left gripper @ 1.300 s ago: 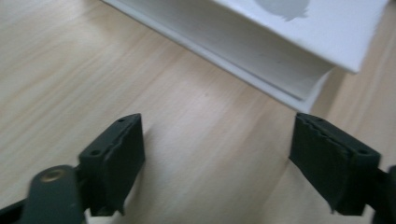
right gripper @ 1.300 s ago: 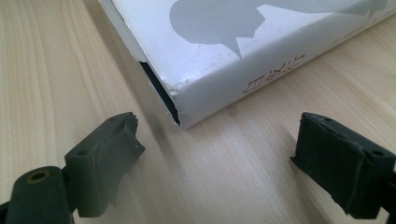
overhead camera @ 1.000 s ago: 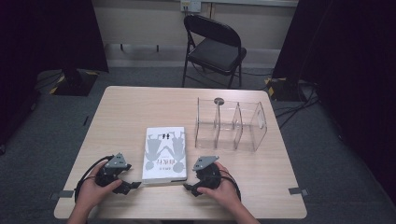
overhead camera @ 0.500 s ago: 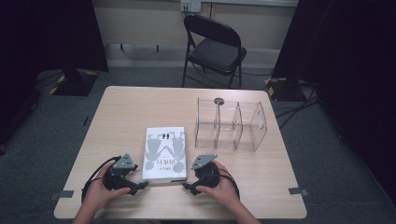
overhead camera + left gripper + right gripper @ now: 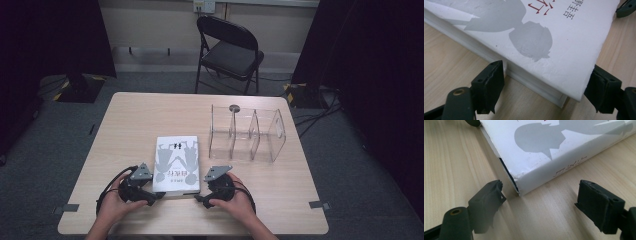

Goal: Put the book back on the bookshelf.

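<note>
Near the front edge of the pale wooden surface [image 5: 135, 125], a white book [image 5: 176, 164] is lying flat with its cover up, and its two near corners are being approached from either side. The left tongs [image 5: 544, 87] are being brought around the near left corner: the jaws have just been closing, one pad is being set against the page edge and the other beside the adjacent edge, yet whether the book is actually being squeezed cannot be told. The right tongs [image 5: 541, 202] have also just been closing, but they are being held open, with the spine corner lying just ahead of the gap and nothing being pinched.

The book is being judged a thick, moderately heavy block: stiff along the spine, loose and fanning along the page edges, with a smooth cover that is likely to be slippery. A hold on the cover alone is being considered risky, since it would lift away from the pages. A firmer hold is being expected across the full thickness near the spine, or at both near corners together, so that the block is being kept closed. A clear divided organizer [image 5: 247, 132] is standing well apart to the right.
</note>
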A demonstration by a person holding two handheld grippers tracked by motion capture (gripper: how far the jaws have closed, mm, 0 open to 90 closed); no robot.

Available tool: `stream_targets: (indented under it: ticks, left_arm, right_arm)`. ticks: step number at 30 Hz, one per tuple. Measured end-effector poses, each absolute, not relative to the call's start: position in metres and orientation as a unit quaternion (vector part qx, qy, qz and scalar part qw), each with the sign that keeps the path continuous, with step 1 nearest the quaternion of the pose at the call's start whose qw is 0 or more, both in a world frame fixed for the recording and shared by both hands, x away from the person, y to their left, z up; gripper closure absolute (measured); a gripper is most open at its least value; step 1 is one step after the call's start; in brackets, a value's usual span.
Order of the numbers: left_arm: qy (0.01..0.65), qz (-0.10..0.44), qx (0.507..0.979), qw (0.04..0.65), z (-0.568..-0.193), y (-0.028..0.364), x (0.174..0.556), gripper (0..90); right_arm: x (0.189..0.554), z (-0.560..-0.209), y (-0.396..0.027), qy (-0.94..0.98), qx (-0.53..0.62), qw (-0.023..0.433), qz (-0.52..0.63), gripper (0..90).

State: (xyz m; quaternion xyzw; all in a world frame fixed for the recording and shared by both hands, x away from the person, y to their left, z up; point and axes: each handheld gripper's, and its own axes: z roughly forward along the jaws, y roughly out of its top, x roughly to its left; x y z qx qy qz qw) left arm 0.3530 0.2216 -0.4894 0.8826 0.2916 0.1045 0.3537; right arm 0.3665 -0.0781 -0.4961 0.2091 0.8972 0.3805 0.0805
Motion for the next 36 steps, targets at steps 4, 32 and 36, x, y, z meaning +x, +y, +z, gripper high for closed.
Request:
stream_targets:
  ticks: [4, 32, 36]
  left_arm:
    - [0.29, 0.107, 0.883, 0.354, -0.49, 0.217, 0.352, 25.4]
    - [0.304, 0.138, 0.882, 0.334, -0.486, 0.207, 0.357, 22.3]
    - [0.3, 0.144, 0.88, 0.34, -0.48, 0.207, 0.357, 23.3]
  right_arm:
    - [0.366, -0.496, -0.077, 0.896, 0.204, 0.083, 0.385, 21.4]
    - [0.377, -0.497, -0.068, 0.893, 0.213, 0.093, 0.386, 32.1]
    - [0.377, -0.496, -0.068, 0.895, 0.21, 0.092, 0.383, 30.3]
